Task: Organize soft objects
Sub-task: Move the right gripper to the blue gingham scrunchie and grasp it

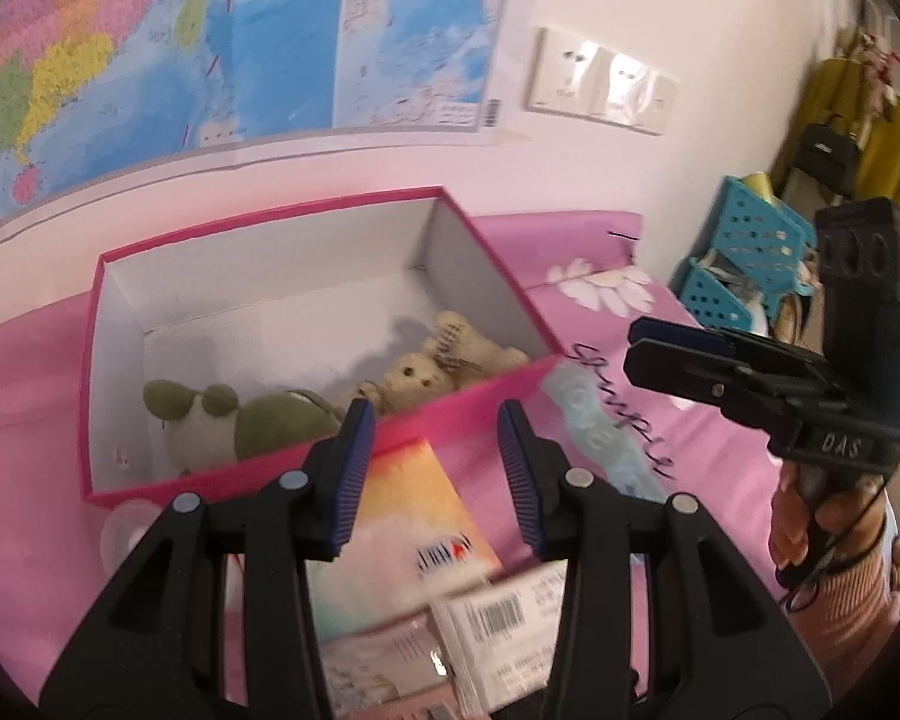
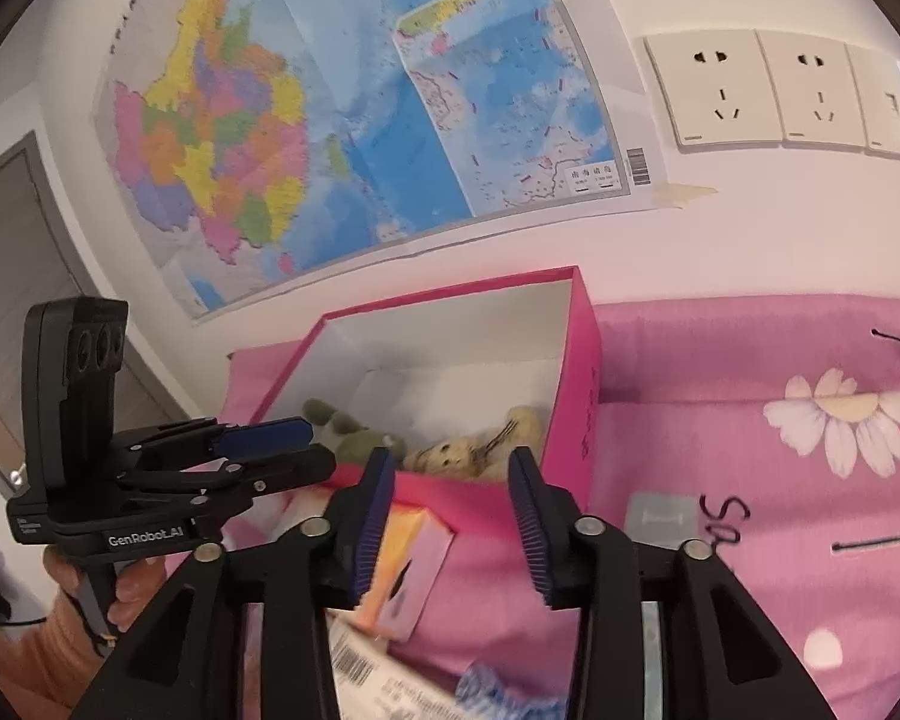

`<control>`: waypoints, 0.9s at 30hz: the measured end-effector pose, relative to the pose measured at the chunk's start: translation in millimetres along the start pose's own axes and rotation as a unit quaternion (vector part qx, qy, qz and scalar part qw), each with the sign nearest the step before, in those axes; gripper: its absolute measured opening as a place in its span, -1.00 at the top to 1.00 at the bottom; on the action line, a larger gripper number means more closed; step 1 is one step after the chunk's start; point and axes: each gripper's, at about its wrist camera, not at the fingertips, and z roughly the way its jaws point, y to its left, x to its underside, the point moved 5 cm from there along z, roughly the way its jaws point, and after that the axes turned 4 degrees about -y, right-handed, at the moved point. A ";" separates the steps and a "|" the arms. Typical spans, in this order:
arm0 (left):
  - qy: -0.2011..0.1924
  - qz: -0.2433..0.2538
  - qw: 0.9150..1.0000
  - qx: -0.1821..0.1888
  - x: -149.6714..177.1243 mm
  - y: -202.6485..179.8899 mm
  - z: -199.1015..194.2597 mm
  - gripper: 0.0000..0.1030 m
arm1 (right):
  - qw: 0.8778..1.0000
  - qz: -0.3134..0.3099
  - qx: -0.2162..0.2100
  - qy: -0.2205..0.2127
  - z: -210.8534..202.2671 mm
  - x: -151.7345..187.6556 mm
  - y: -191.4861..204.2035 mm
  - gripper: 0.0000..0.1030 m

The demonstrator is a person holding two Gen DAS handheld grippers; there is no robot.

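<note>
Both claws empty: left gripper [image 1: 432, 420] and right gripper [image 2: 450, 468] jaws apart, nothing between. Green plush frog [image 1: 222, 426] and beige teddy bear [image 1: 426, 372] lie inside open pink cardboard box [image 1: 426, 426] on pink bedsheet [image 1: 720, 438].

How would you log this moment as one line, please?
box: bear, green toy inside | left tongs: open, empty | right tongs: open, empty

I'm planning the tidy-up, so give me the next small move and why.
Probably carry the left gripper down toward the flat packets just in front of the pink box. Both toys, green plush and bear, already lie inside, and its jaws stand open and empty.
</note>
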 end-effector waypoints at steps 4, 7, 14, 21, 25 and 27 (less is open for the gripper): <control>-0.006 0.008 1.000 0.021 14.2 -9.3 -19.8 0.11 | 1.000 0.003 -0.017 -0.004 -19.9 8.4 7.4 0.03; -0.003 0.017 0.999 0.032 28.1 -17.4 -27.9 0.10 | 1.000 0.002 -0.020 -0.003 -34.1 20.1 10.2 -0.06; 0.017 0.031 0.998 0.059 55.8 -34.6 -25.0 0.10 | 0.999 0.013 0.010 0.032 -43.1 60.1 -4.2 -0.14; 0.051 0.042 0.995 0.069 74.5 -50.5 -3.3 0.10 | 0.994 0.046 0.053 0.088 -24.0 107.4 -33.7 -0.15; 0.065 0.040 0.994 0.072 81.1 -54.2 5.7 0.10 | 0.991 0.053 0.063 0.102 -14.5 123.0 -40.9 -0.15; 0.070 0.040 0.994 0.073 83.4 -54.7 8.4 0.10 | 0.991 0.050 0.065 0.102 -11.0 125.5 -42.1 -0.15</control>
